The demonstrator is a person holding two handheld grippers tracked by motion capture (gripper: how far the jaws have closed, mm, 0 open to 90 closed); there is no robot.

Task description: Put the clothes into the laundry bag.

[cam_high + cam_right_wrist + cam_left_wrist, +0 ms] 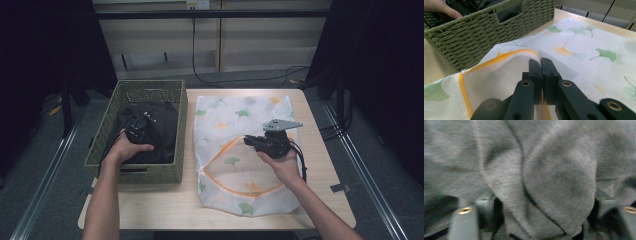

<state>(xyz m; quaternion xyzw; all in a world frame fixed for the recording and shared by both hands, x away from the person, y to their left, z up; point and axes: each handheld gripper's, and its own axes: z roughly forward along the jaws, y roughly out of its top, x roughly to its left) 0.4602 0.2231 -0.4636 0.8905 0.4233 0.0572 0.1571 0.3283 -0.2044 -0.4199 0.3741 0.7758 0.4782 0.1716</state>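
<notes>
Loading dark garment (160, 131) from woven basket (181, 111) on table (165, 205) into laundry bag (235, 112): right gripper (541, 65) fingers clenched on orange-trimmed rim, left gripper (137, 131) fingers astride cloth, not yet clamped; next, closing and lifting.

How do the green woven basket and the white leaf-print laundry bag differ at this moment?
The green woven basket is stiff, upright-walled and holds dark clothing, where the left gripper digs in. The white leaf-print laundry bag lies flat and limp, its orange-trimmed opening pinched up by the right gripper. Both rest side by side on the wooden table.
</notes>
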